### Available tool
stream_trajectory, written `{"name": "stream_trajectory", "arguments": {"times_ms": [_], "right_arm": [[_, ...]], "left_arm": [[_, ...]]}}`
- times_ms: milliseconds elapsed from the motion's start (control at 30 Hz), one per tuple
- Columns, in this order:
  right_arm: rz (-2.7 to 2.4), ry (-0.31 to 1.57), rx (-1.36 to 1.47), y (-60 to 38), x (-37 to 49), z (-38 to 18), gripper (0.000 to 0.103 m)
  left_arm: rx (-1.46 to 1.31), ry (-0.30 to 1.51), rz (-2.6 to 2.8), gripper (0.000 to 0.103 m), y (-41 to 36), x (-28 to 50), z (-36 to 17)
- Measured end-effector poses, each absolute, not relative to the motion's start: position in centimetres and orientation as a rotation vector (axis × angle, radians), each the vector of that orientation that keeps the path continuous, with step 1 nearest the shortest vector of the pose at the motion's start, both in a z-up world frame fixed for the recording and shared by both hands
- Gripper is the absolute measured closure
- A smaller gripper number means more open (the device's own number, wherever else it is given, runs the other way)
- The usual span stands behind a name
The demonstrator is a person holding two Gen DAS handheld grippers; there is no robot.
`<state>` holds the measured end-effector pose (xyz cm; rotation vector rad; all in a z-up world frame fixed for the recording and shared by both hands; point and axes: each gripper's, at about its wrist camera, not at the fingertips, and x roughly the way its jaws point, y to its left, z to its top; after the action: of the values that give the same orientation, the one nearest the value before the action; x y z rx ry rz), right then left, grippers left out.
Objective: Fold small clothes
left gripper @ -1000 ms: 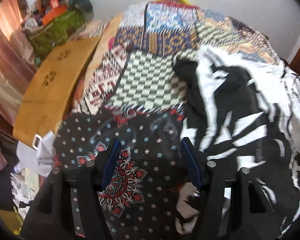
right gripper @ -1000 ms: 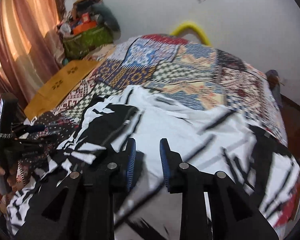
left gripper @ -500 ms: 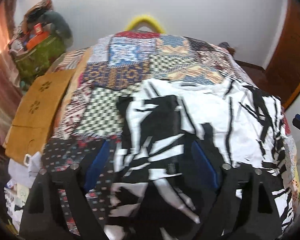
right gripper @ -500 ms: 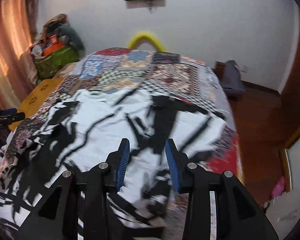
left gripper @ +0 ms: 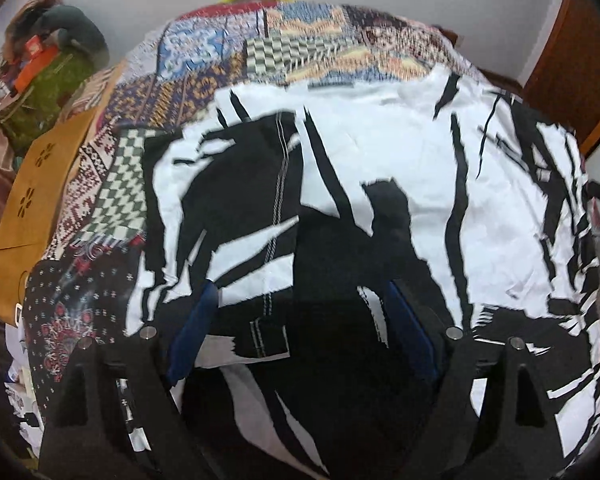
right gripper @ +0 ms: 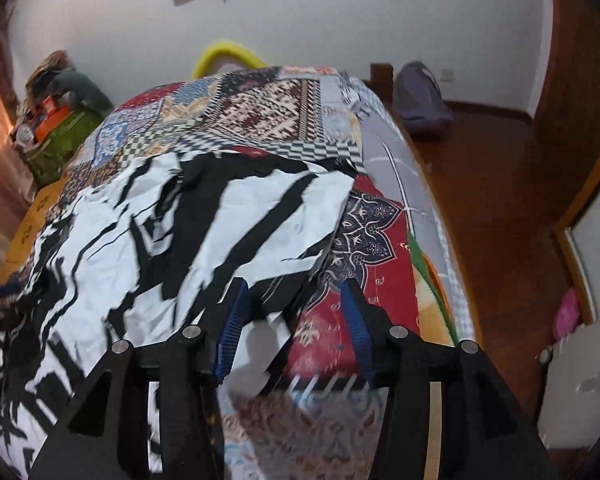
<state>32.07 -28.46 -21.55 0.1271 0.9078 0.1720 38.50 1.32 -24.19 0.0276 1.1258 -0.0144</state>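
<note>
Left wrist view: garment, black-and-white print, spread flat on the quilt. Judged thin, light, limp, creased; likely to slide and bunch. Left gripper spread wide over its near dark part, holding nothing. No readable writing.

Right wrist view: garment's right edge beside red cloth. Right gripper released, straddling that edge. Best hold: corners or hem. No labels legible.
</note>
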Motion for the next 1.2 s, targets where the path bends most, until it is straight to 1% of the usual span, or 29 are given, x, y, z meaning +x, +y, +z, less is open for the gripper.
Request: {"name": "stream_trajectory", "arguments": {"times_ms": [167,233,300,333,367,400,600,733,833,1000,1133,1200], "right_arm": [[0.214,0.958,0.196,-28.7,34.1,-23.6,0.059],[0.213,0.96,0.225,-28.7,34.4,-24.2,0.063],[0.211,0.954,0.217,-28.6,34.3,-24.1,0.085],[0.21,0.951,0.216,-28.6,34.3,-24.0,0.087],[0.214,0.947,0.216,-28.6,34.3,-23.8,0.092],[0.22,0.941,0.215,-28.5,34.2,-23.4,0.094],[0.255,0.847,0.158,-26.6,32.8,-19.5,0.096],[0.333,0.779,0.123,-23.5,32.0,-16.3,0.096],[0.403,0.762,0.106,-20.5,32.0,-15.2,0.096],[0.482,0.796,0.057,-15.3,32.5,-16.6,0.096],[0.51,0.889,0.01,-12.4,33.0,-19.4,0.096],[0.51,0.948,-0.016,-11.8,33.1,-20.8,0.091]], "left_arm": [[0.029,1.131,-0.026,0.018,1.3,38.2,-24.9],[0.03,1.122,-0.031,0.018,1.3,37.9,-24.7],[0.032,1.118,-0.039,0.018,1.3,37.7,-24.5],[0.034,1.115,-0.04,0.018,1.2,37.5,-24.4],[0.037,1.113,-0.04,0.018,1.2,37.4,-24.3],[0.042,1.11,-0.038,0.018,1.2,37.3,-24.1],[0.035,1.085,-0.034,0.018,1.5,36.5,-23.0],[0.013,1.066,-0.031,0.018,2.2,36.0,-22.2],[0.004,1.057,-0.028,0.018,2.7,35.6,-21.8],[-0.007,1.046,-0.02,0.018,3.6,34.7,-21.2],[-0.014,1.044,-0.009,0.018,4.5,34.3,-20.7],[-0.02,1.042,-0.004,0.018,4.7,34.3,-20.5]]}}
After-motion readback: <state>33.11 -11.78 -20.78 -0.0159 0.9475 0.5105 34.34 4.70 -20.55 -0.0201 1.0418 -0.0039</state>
